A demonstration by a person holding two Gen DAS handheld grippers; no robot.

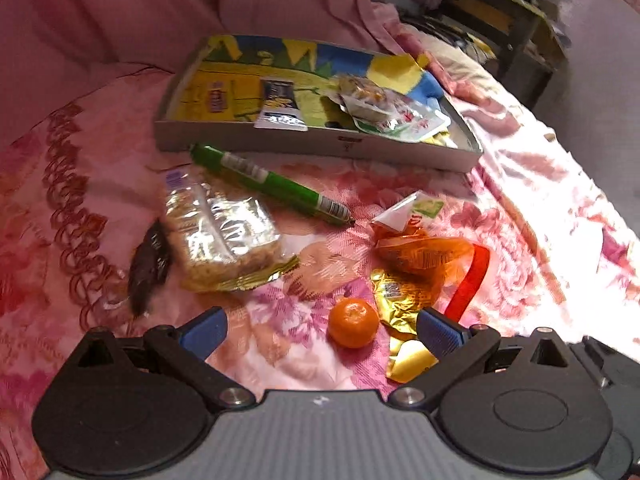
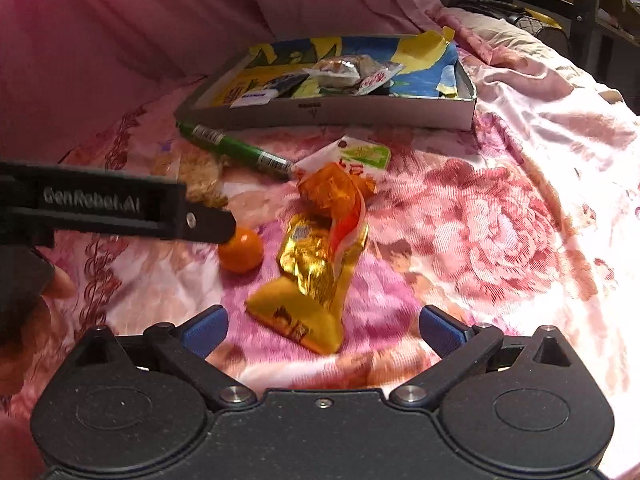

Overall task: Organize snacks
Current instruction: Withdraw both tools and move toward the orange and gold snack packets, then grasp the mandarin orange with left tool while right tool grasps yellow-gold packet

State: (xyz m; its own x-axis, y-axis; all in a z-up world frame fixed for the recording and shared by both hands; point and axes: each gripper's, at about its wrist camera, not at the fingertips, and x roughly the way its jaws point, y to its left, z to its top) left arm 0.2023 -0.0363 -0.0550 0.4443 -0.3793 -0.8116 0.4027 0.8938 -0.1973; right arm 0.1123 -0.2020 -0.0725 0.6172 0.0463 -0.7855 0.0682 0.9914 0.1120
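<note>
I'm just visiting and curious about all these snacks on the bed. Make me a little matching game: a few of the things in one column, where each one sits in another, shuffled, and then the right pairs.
Things:
1. mandarin
2. green stick packet
3. blue-and-white sachet
4. rice-crisp bar in clear wrap

Places:
A. inside the shallow cardboard box
B. on the bedspread, just in front of the box's near wall
C. between the left gripper's open fingers
D. beside a dark wrapper, at the left of the spread

Pairs: 1-C, 2-B, 3-A, 4-D
</note>
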